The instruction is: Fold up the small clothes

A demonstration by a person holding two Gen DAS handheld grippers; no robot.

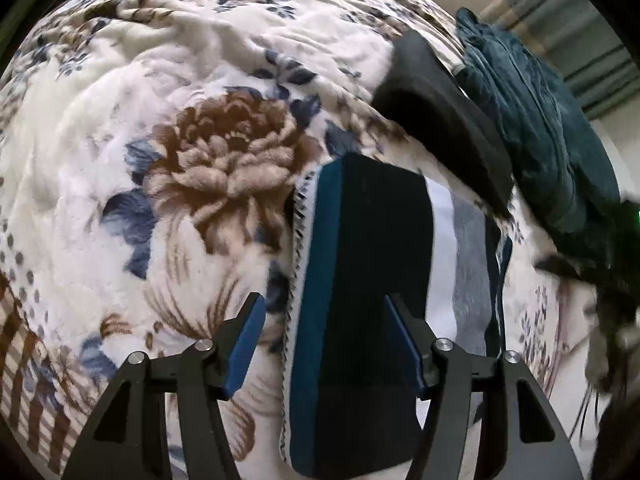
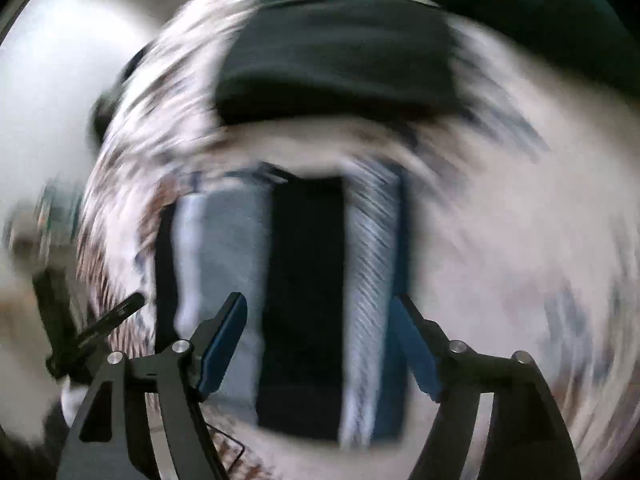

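Observation:
A small striped garment (image 1: 372, 280), folded into a long strip with teal, black, white and grey bands, lies on a floral fleece blanket (image 1: 180, 128). My left gripper (image 1: 324, 320) is open above its near end, one finger on each side of the teal and black bands, holding nothing. The right wrist view is badly blurred by motion. There the same striped garment (image 2: 300, 300) lies lengthwise under my right gripper (image 2: 320, 320), which is open and empty. A folded black garment (image 1: 444, 120) lies beyond the striped one; it also shows in the right wrist view (image 2: 336, 56).
A crumpled dark teal garment (image 1: 532, 120) lies at the far right of the blanket, next to the black one. A dark blurred shape, possibly the other hand-held device (image 1: 600, 280), is at the right edge. Curtains (image 1: 592, 40) hang behind the bed.

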